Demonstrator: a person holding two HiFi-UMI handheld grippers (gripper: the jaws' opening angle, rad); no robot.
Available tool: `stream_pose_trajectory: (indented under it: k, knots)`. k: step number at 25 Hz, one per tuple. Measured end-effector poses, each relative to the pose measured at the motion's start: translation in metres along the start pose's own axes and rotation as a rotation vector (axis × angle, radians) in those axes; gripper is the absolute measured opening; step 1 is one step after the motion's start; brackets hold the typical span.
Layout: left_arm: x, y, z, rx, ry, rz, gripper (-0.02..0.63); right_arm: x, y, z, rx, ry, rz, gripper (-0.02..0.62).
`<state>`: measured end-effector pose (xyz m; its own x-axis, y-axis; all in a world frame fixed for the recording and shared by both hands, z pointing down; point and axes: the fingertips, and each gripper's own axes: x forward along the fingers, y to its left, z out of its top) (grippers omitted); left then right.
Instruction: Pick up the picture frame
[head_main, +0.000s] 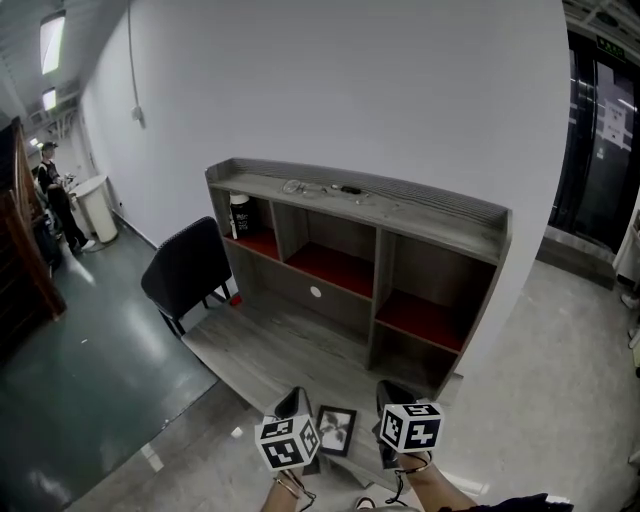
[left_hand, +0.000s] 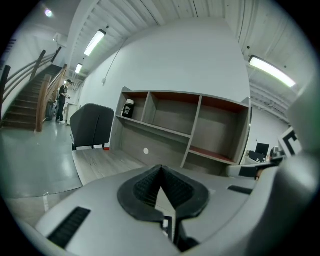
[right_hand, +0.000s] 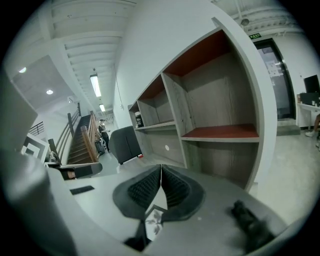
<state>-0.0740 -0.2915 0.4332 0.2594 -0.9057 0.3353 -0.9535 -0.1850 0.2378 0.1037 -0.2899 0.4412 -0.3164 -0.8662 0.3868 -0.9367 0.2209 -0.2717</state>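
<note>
Wood-grain shelving (head_main: 440, 215), dark rectangular picture frame (head_main: 337, 430), ribbed jaws

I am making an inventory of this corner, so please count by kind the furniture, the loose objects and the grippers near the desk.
Desk with shelves: 1
Chair: 1
Black and white container: 1
Picture frame: 1
Grippers: 2, the left gripper and the right gripper
Small things on the top board: too small to tell, not counted
Total: 6
</note>
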Motion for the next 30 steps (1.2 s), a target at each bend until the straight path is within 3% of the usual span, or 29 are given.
stream_pose_trajectory:
  k: [9, 18, 30]
  knots:
    - [0.031, -0.004, -0.001, -0.002, 0.028, 0.04, 0.012, 0.03, -0.023, 0.006, 0.007, 0.033, 0.036, 0.032]
    - [0.044, 0.002, -0.011, -0.008, 0.065, 0.073, 0.012, 0.047, -0.03, -0.015, 0.048, 0.091, 0.053, 0.032]
    - [0.057, 0.022, 0.003, 0.016, 0.072, -0.006, 0.012, 0.057, -0.009, -0.003, 0.059, 0.041, -0.015, 0.032]
